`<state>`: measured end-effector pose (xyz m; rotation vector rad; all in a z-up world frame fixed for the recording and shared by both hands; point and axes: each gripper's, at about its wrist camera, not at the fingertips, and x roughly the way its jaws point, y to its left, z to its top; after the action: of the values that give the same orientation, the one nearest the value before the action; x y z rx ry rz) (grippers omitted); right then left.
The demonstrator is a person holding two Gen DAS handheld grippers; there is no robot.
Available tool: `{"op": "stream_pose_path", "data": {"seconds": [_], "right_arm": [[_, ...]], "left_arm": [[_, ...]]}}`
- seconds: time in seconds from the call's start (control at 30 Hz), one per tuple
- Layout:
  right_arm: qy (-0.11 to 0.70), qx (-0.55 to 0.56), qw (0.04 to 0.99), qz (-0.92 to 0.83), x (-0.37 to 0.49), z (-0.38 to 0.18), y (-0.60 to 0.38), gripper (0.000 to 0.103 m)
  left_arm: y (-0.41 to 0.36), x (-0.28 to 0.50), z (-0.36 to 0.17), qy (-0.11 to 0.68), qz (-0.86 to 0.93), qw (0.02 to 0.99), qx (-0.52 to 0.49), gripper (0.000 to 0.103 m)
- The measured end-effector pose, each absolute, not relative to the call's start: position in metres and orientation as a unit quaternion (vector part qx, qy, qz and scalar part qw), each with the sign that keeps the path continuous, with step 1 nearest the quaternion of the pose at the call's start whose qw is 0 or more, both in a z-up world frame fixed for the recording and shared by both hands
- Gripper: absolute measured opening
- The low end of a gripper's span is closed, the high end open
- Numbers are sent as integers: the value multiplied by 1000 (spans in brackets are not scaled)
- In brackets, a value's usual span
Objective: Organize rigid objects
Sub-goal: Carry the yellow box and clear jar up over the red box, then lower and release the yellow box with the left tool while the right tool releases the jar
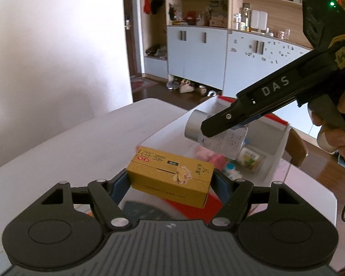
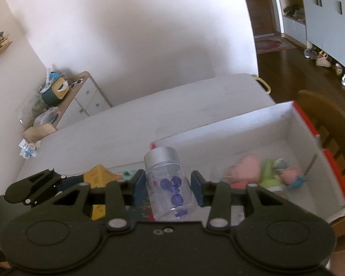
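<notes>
Left wrist view showed the left tool point(image 1: 170, 180) clamped on a yellow carton point(image 1: 170, 177), held above the table point(image 1: 57, 147) beside a white box point(image 1: 276, 147) with red edges, which held blurred pink, green and blue items point(image 1: 220, 161). Right wrist view showed the right tool point(image 2: 169, 186) gripping a clear jar point(image 2: 169, 184) with a silver lid and purple pieces inside, tilted over the box's near edge. From the left view, a hand point(image 1: 338, 138) held the right tool angled down toward the box.
</notes>
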<state>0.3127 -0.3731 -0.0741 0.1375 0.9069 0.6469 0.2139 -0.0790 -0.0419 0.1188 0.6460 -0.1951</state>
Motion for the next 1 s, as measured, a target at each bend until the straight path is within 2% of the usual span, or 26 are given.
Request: {"op": "stream_pose_path", "data": {"seconds": [0.13,0.27,0.3,1.0], "right_arm": [[432,67,847,301,322,-79,-400,40],[437,71,846,297,333,-86,-422,27],[439,72,845,295,335,-88,-428,26],[491,59,817,295,365,-138,-466,26]], "left_arm": [[-110,229,-42,319,-109,939,67,76],[-138,246,-48,326,-118,935,78,76],[-143,248,-50,329,-120,933,79,76],[-181,339,-125,482,-66,872,48,76]]}}
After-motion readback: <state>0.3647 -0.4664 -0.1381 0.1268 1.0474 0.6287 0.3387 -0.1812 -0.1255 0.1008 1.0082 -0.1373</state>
